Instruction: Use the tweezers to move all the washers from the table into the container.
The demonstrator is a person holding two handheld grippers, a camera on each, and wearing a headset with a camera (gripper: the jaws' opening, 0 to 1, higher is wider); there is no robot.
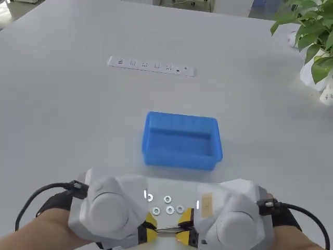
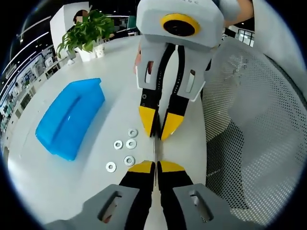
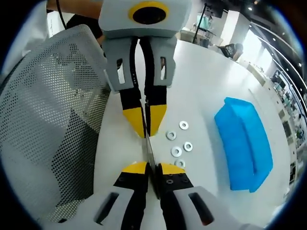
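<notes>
Several small metal washers lie on the white table, just short of the blue container. My left gripper and right gripper face each other tip to tip at the near edge, both shut on thin metal tweezers that span between them. In the left gripper view, the tweezers run from my left gripper to the right gripper, with washers and container to the left. In the right gripper view, the tweezers, washers and container show.
A white power strip lies far back on the table. A potted plant stands at the far right. A mesh chair back sits behind the grippers, and the mesh chair back shows again in the right gripper view.
</notes>
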